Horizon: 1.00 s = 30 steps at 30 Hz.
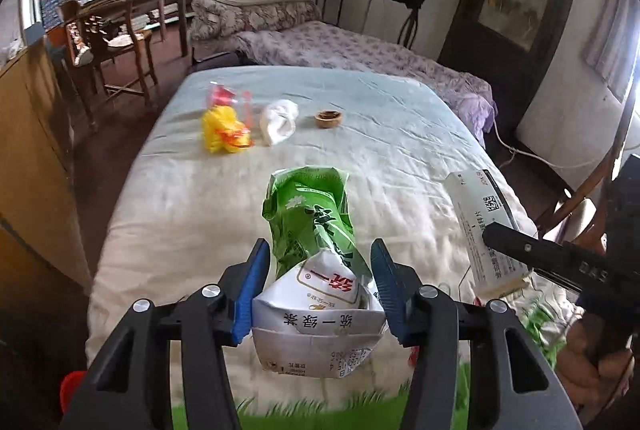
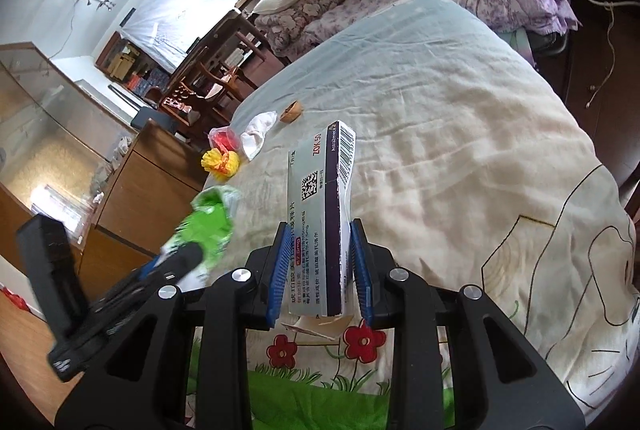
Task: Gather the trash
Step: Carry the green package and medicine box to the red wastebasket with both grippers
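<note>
In the left wrist view my left gripper (image 1: 320, 246) is shut on a crushed green and white tea carton (image 1: 308, 218), its blue pads pressing on the carton's white base above the bed. My right gripper (image 2: 320, 226) is shut on a white and purple medicine box (image 2: 316, 214), held upright. That box (image 1: 480, 226) also shows at the right of the left wrist view. Farther up the bed lie a yellow wrapper (image 1: 224, 130), a red plastic piece (image 1: 222, 95), a crumpled white tissue (image 1: 278, 122) and a small brown shell (image 1: 329, 119).
The bed (image 1: 400, 150) has a cream and pale blue sheet with a flower print at the near edge. A wooden cabinet (image 1: 36, 150) stands to its left, with wooden chairs (image 1: 112, 42) behind. A second bed with purple floral bedding (image 1: 360, 46) lies beyond.
</note>
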Each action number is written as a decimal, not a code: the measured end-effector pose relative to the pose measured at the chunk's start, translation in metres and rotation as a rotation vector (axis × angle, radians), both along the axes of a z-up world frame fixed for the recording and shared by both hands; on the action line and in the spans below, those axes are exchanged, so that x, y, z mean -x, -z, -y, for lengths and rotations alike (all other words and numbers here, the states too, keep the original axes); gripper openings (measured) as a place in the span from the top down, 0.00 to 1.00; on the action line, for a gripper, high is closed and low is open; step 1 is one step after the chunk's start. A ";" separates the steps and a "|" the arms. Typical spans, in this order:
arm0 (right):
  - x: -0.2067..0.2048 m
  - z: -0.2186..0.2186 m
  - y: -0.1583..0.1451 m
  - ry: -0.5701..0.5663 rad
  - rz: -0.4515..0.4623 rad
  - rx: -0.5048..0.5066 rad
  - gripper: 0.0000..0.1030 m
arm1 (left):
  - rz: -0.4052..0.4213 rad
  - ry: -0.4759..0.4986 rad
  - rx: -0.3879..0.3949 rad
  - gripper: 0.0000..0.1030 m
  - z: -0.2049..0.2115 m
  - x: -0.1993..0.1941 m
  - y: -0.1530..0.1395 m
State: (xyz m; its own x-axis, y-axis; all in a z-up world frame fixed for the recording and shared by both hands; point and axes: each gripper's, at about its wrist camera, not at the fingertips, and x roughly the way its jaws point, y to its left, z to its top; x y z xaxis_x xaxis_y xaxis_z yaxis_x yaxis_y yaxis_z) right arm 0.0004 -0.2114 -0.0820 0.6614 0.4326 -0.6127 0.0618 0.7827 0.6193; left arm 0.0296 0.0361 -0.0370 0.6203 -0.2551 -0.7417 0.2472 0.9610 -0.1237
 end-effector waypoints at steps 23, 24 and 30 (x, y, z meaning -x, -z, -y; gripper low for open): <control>0.083 -0.058 -0.094 -0.156 0.210 0.017 0.70 | 0.275 -0.210 0.043 0.50 -0.128 0.135 -0.109; 0.087 -0.068 -0.100 -0.179 0.220 0.014 0.70 | 0.280 -0.222 0.043 0.50 -0.136 0.142 -0.109; 0.102 -0.116 -0.121 -0.281 0.254 0.034 0.70 | 0.272 -0.303 0.045 0.50 -0.192 0.172 -0.097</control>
State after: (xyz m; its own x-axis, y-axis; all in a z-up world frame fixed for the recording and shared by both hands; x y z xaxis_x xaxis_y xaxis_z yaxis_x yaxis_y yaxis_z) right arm -0.1012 -0.0955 0.0386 0.6528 0.6009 -0.4613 -0.3107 0.7677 0.5604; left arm -0.1423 0.2283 0.0598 0.8443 -0.0585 -0.5326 -0.0173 0.9905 -0.1362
